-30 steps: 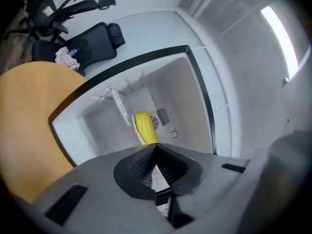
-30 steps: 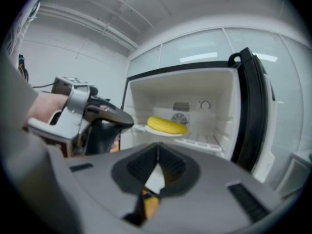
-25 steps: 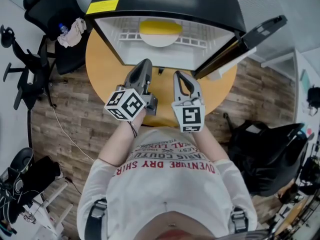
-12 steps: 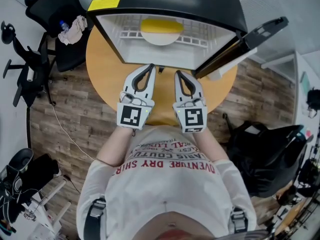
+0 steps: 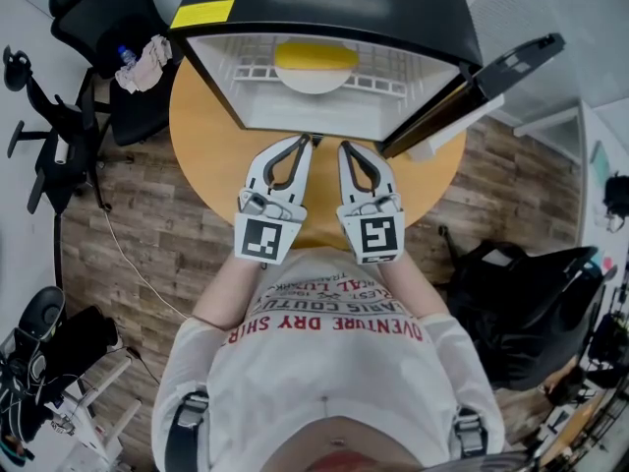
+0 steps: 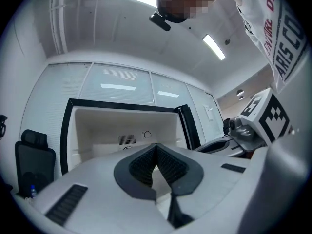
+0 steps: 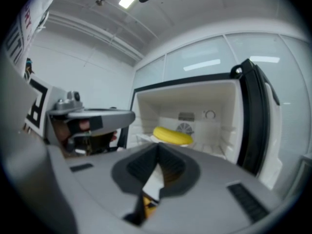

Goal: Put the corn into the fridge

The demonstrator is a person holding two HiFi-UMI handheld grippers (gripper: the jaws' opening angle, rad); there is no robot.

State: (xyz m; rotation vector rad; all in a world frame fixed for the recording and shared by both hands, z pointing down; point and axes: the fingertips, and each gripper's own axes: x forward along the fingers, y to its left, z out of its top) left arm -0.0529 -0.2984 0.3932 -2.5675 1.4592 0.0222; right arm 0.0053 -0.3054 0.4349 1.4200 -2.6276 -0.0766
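Both jaw sets are closed and empty: your left gripper [image 5: 303, 142], then your right gripper [image 5: 345, 147]. The corn [image 5: 314, 55] lies ahead of both tips, on a plate [image 5: 313, 79] inside the fridge [image 5: 324, 3]. Judged light, firm and roll-prone; grip across mid-length.

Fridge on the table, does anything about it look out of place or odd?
Nothing spilled or askew. The corn lies on a white plate on the wire shelf inside the fridge; only its door stands wide open.
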